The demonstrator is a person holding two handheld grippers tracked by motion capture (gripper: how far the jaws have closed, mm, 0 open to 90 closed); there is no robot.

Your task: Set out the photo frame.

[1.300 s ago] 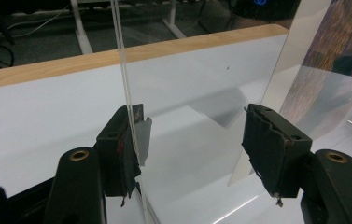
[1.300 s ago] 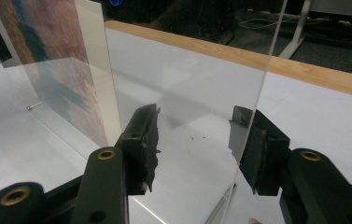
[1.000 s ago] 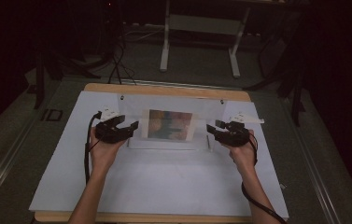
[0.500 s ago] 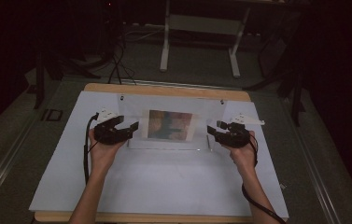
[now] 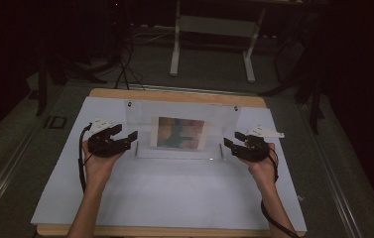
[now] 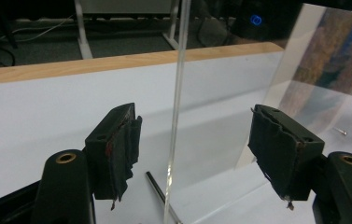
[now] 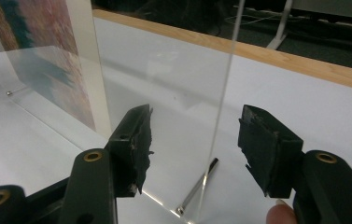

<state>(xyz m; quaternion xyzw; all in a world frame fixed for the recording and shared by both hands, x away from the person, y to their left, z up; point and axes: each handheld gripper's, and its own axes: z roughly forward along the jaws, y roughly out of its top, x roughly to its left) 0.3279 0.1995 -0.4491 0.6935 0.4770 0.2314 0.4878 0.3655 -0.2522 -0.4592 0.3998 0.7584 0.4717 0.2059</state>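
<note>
A clear acrylic picture stand (image 5: 137,116) is upright on the white sheet, with a colourful picture (image 5: 180,133) in its middle. My left gripper (image 5: 127,133) sits at its left end and my right gripper (image 5: 231,139) at its right end. In the left gripper view the stand's thin edge (image 6: 176,116) runs between the jaws of the left gripper (image 6: 194,140) and touches neither pad. In the right gripper view the other edge (image 7: 225,93) stands likewise free between the jaws of the right gripper (image 7: 194,144). Both pairs of jaws have just been opening.
The white sheet (image 5: 174,193) covers a wooden table (image 5: 174,95). A small metal pin (image 7: 197,189) lies at the stand's base. Beyond the table, a white frame's legs (image 5: 175,49) and cables (image 5: 125,74) are on the dark floor.
Both grippers' jaws have spread wider around the stand's ends. The left hand has drawn a little to the left, away from the stand. The stand has not moved.
</note>
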